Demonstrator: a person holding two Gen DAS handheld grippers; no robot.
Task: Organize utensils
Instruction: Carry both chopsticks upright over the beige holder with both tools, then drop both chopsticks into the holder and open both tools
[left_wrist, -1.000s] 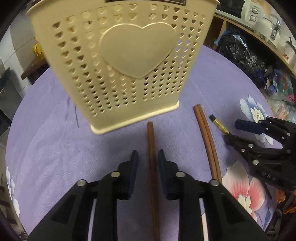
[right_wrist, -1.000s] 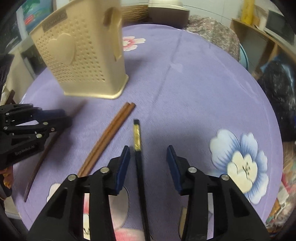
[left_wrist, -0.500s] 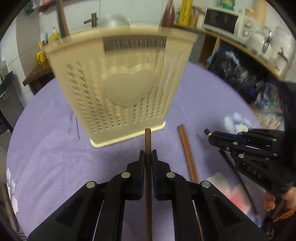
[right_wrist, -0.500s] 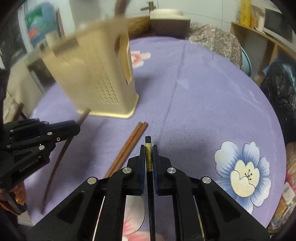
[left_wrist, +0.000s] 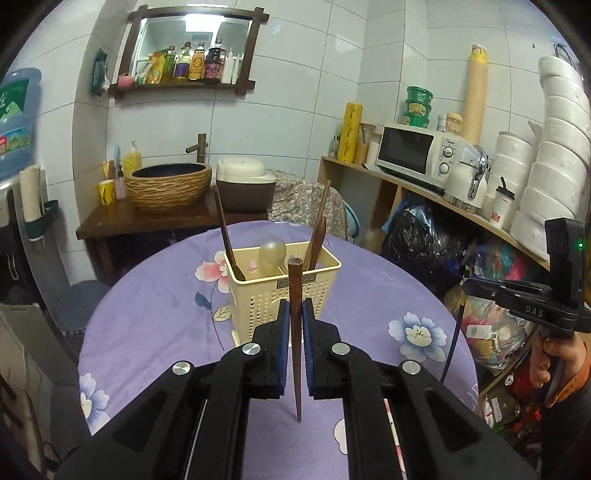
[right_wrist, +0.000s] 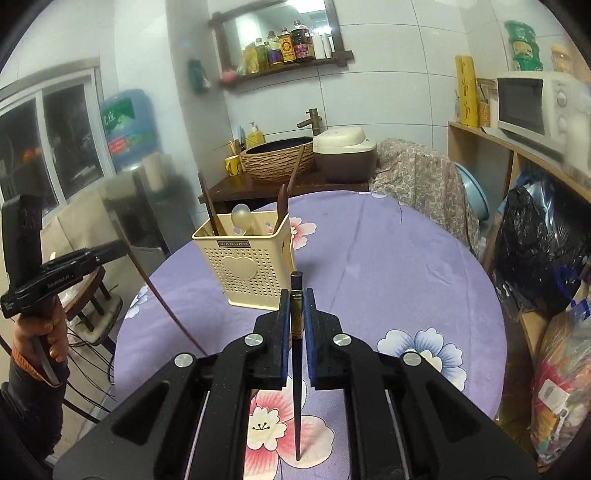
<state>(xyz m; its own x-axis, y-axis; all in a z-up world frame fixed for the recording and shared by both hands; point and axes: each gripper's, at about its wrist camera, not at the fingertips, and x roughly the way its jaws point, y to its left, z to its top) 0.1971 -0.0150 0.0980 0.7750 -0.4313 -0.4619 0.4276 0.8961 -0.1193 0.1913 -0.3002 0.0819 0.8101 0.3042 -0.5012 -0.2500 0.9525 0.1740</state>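
Chopsticks are held one in each gripper. The left gripper has its fingers pinching a brown chopstick (thin end hanging down), and the right gripper pinches a black chopstick with a gold band. Both are in the air above the purple flowered table. Farther away stands the cream utensil basket, holding a spoon and brown utensils.
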